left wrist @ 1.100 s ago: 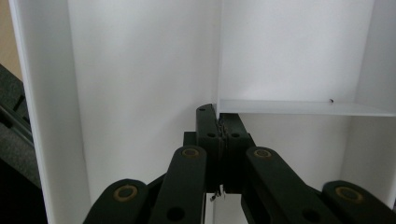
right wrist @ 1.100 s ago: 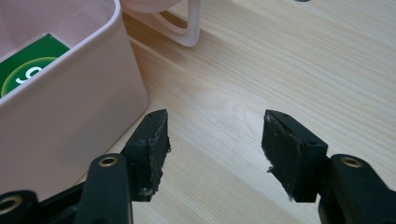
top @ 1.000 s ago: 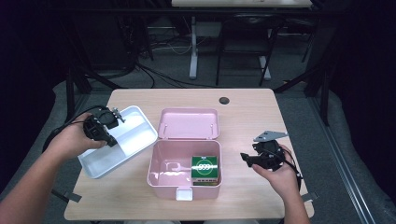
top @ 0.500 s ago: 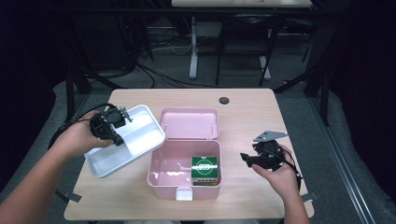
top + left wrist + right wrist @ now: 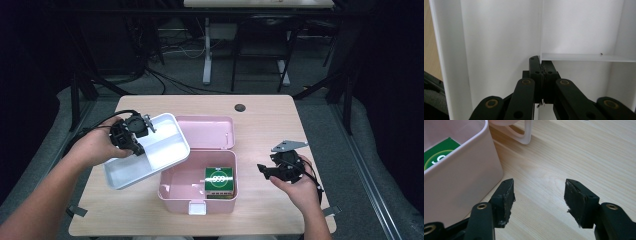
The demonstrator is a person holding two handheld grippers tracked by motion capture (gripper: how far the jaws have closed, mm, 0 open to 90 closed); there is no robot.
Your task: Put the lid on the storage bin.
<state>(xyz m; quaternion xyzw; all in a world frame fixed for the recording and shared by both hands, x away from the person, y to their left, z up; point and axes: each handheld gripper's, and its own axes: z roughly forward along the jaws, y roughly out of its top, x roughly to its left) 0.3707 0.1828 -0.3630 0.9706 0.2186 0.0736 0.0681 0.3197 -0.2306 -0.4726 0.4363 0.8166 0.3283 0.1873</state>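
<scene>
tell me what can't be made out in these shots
- High view: the print on the green box inside the pink box is too small to read.
- Right gripper view: the pink box's wall hides most of the green box; the frame edge cuts off the rest.
- Left gripper view: the left gripper hides the spot where its fingers pinch the white tray's divider.
- High view: the tray covers the pink box's left corner.
</scene>
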